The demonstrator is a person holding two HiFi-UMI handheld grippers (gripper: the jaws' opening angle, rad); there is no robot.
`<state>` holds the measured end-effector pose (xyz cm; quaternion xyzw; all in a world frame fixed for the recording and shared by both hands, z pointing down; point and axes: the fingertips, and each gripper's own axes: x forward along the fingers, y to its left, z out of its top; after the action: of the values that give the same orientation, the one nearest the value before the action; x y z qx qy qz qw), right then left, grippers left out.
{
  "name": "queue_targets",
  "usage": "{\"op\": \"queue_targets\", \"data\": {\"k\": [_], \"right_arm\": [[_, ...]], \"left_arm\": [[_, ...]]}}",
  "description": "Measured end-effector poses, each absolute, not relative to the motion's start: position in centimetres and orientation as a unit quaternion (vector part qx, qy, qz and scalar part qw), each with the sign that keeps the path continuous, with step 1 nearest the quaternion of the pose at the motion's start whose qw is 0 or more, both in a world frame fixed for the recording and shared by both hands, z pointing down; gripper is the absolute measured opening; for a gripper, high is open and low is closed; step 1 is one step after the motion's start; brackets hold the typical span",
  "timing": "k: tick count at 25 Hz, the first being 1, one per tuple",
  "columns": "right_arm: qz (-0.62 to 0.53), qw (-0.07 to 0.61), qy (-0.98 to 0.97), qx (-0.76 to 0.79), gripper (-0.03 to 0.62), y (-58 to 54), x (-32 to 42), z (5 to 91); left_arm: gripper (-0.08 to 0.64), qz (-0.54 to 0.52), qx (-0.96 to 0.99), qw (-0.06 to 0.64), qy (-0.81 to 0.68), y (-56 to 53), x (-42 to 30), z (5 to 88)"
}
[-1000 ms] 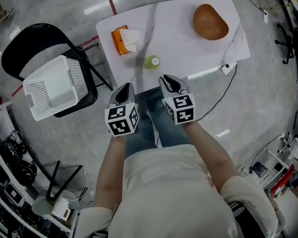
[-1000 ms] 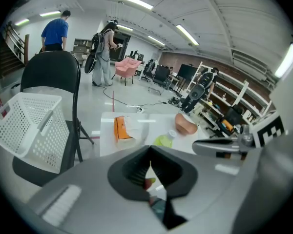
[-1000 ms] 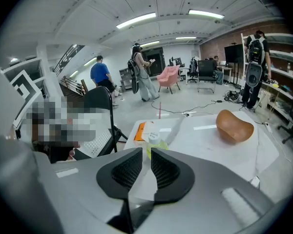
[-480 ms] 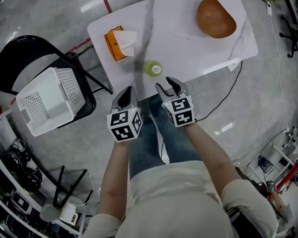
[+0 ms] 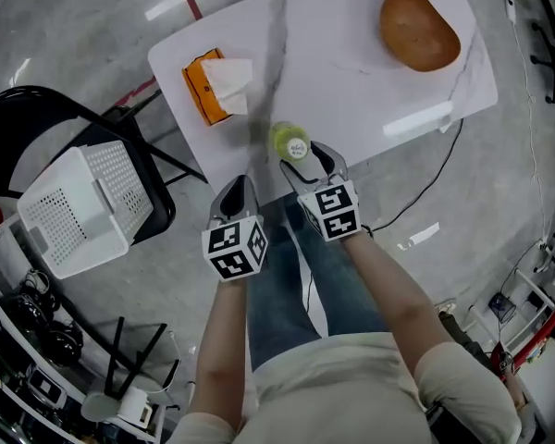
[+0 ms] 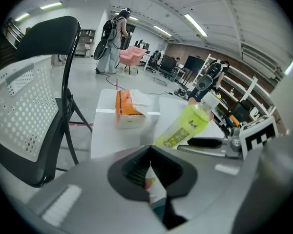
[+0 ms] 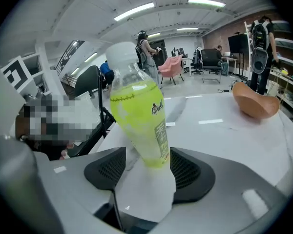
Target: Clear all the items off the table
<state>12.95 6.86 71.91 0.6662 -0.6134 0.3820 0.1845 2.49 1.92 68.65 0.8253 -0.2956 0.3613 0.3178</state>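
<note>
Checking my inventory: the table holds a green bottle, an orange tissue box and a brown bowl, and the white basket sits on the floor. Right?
No: the head view shows the white basket on the black chair, not the floor. The green bottle, orange tissue box and brown bowl are on the table.

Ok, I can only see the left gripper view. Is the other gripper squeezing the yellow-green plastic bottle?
Observer: No. In the right gripper view the yellow-green plastic bottle stands between the jaws of the right gripper, which have just been opening; the pads are not pressing it.
Operator: What else is on the white table?
Observer: Besides the orange tissue box, a brown rounded bowl sits near its far right corner.
Operator: Where's my gripper?
Observer: The head view shows the left gripper, shut, by the table's near corner.
</note>
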Motion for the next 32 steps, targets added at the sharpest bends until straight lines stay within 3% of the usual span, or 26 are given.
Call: {"op": "queue_targets", "data": {"k": [12, 27, 32], "right_arm": [[0.361, 0.179, -0.637, 0.657, 0.327, 4.2, 13.7, 75.5], [0.338, 0.194, -0.645, 0.657, 0.325, 2.0, 13.9, 76.0], [0.319, 0.214, -0.642, 0.664, 0.295, 1.9, 13.9, 75.9]], "left_arm": [[0.008, 0.371, 0.822, 0.315, -0.295, 1.0, 3.4, 73.5], [0.008, 0.372, 0.814, 0.329, -0.301, 0.9, 3.4, 74.5], [0.008, 0.370, 0.815, 0.329, -0.302, 0.6, 3.3, 74.4]]}}
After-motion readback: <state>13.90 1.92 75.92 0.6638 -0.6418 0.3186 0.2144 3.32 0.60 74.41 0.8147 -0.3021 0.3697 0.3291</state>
